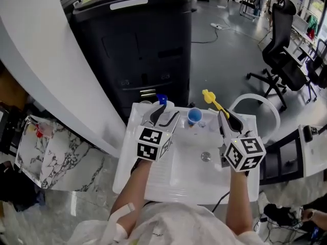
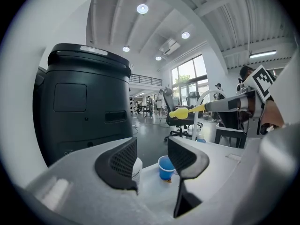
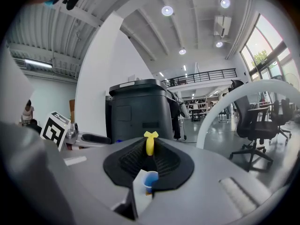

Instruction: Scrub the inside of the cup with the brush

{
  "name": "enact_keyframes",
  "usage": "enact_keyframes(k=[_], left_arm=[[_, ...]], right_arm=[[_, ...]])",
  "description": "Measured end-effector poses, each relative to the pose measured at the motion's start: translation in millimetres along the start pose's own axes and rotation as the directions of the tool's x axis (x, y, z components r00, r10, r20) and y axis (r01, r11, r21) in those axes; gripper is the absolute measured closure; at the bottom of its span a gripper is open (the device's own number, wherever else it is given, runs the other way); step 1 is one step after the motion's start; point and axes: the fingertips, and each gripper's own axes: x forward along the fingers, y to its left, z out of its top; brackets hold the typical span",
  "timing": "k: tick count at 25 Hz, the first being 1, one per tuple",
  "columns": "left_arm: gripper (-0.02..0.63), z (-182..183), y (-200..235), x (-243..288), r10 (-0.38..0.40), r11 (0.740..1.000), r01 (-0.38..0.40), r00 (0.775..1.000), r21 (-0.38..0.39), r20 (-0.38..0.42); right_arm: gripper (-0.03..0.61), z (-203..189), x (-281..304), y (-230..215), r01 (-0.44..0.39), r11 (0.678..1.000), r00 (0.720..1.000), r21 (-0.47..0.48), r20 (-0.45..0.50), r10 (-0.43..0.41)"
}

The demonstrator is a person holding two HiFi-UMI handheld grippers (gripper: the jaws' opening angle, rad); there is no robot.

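At back of sink (image 1: 153, 180), blue cup (image 1: 194, 116) stands unheld, scrubbing apparently unstarted; left gripper (image 1: 166, 112) half-open, empty; right gripper (image 1: 226, 117) clamps yellow brush (image 1: 212, 100).

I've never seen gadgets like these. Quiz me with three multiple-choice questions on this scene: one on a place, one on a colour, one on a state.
1. Where is the cup?
A. in the left gripper
B. on the sink rim
C. in the right gripper

2. What colour is the brush?
A. red
B. yellow
C. green

3. How is the left gripper?
A. open, empty
B. shut on the cup
C. shut on the brush

Answers: 1 B, it stands on the white rim beyond both grippers; 2 B, its yellow end juts from the right gripper; 3 A, its jaws stand apart, gripping nothing.
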Motion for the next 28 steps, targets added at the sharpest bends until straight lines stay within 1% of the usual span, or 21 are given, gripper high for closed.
enact_keyframes(k=[4, 11, 13, 16, 21, 28], left_arm=[[0.402, 0, -7, 11, 0.022, 1.0, -0.022, 1.0, -0.015, -0.003], [0.402, -3, -18, 26, 0.004, 1.0, -0.004, 1.0, -0.017, 0.002], [0.399, -6, -22, 31, -0.017, 1.0, 0.018, 1.0, -0.012, 0.005], [0.384, -15, -34, 40, -0.069, 0.998, 0.069, 0.998, -0.004, -0.009], [0.355, -35, -45, 62, -0.134, 0.991, 0.134, 0.991, -0.016, -0.029], [0.301, -56, -54, 92, -0.206, 0.978, 0.206, 0.978, -0.03, -0.009]], right_arm=[[0.541, -2, 0, -14, -0.023, 1.0, 1.0, 0.012, 0.003, 0.023], [0.541, -9, 2, -16, -0.052, 0.998, 0.999, 0.026, -0.008, 0.052], [0.541, -11, 3, -13, -0.06, 0.998, 0.998, 0.03, -0.013, 0.06], [0.541, -13, 3, -13, -0.058, 0.998, 0.998, 0.03, -0.018, 0.059], [0.541, -14, 4, -16, -0.052, 0.998, 0.998, 0.026, -0.02, 0.053], [0.541, -12, 3, -19, -0.021, 0.999, 1.0, 0.025, -0.021, 0.022]])
